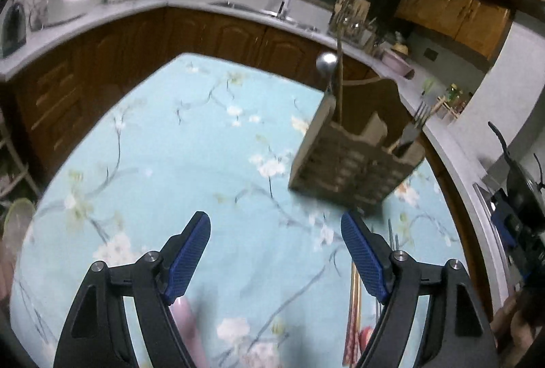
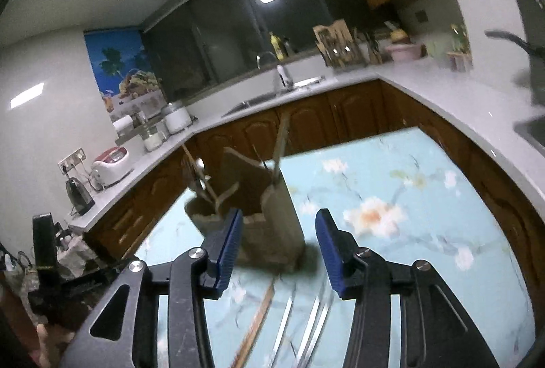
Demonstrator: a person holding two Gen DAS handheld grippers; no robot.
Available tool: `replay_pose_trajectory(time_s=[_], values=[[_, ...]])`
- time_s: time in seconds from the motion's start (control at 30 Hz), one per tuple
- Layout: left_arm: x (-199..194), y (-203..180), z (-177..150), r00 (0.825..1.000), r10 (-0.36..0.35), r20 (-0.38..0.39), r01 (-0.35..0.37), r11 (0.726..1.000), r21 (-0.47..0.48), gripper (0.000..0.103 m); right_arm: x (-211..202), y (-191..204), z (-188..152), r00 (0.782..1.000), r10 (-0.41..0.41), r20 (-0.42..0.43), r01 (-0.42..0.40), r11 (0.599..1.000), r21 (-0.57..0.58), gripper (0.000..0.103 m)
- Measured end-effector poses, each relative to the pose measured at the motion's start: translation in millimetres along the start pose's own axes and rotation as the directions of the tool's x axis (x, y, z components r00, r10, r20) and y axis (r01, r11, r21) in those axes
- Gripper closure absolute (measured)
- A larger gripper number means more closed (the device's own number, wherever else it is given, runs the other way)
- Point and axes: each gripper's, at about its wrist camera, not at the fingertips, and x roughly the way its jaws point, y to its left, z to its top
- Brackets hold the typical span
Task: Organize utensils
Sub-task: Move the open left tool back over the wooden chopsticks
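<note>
On the floral tablecloth (image 1: 204, 146) stands a wooden caddy (image 1: 357, 163) holding a spoon (image 1: 326, 62) — left gripper (image 1: 276, 231) wide and empty, right gripper (image 2: 277, 231) half-parted, opening, empty

No text, label, brand or number can be read in either view.

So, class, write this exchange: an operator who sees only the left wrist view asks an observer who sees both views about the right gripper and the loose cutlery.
Operator: Is the right gripper holding anything?
Observer: No. The right gripper is open, with nothing between its pads.
Operator: What lies beneath it?
Observer: Loose metal utensils and a wooden chopstick lie on the tablecloth, in front of the wooden holder.
</note>
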Motion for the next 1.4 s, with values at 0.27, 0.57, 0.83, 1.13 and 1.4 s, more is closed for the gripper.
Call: replay_pose_trajectory(time_s=[0.27, 0.57, 0.83, 1.13, 1.4], values=[[-11, -3, -22, 0.999, 0.013, -0.03, -0.012, 0.999, 0.03, 0.024, -22, -20, -42, 0.995, -0.055, -0.085, 0.058, 0.998, 0.034, 0.056], [1, -23, -38, 0.997, 0.005, -0.078, 0.001, 0.997, 0.079, 0.024, -29, -34, -63, 0.986, -0.088, -0.139, 0.097, 0.994, 0.056, 0.055], [30, -52, -37, 0.988, 0.017, -0.154, 0.014, 0.981, 0.193, 0.025, -6, -31, -68, 0.972, -0.117, -0.204, 0.129, 0.99, 0.046, 0.055], [68, -68, -32, 0.98, 0.037, -0.194, 0.009, 0.974, 0.227, 0.026, 19, -31, -71, 0.955, -0.121, -0.27, 0.139, 0.989, 0.046, 0.055], [109, -86, -27, 0.974, 0.032, -0.224, 0.03, 0.963, 0.268, 0.034, 59, -32, -76, 0.931, -0.123, -0.345, 0.144, 0.989, 0.036, 0.058]])
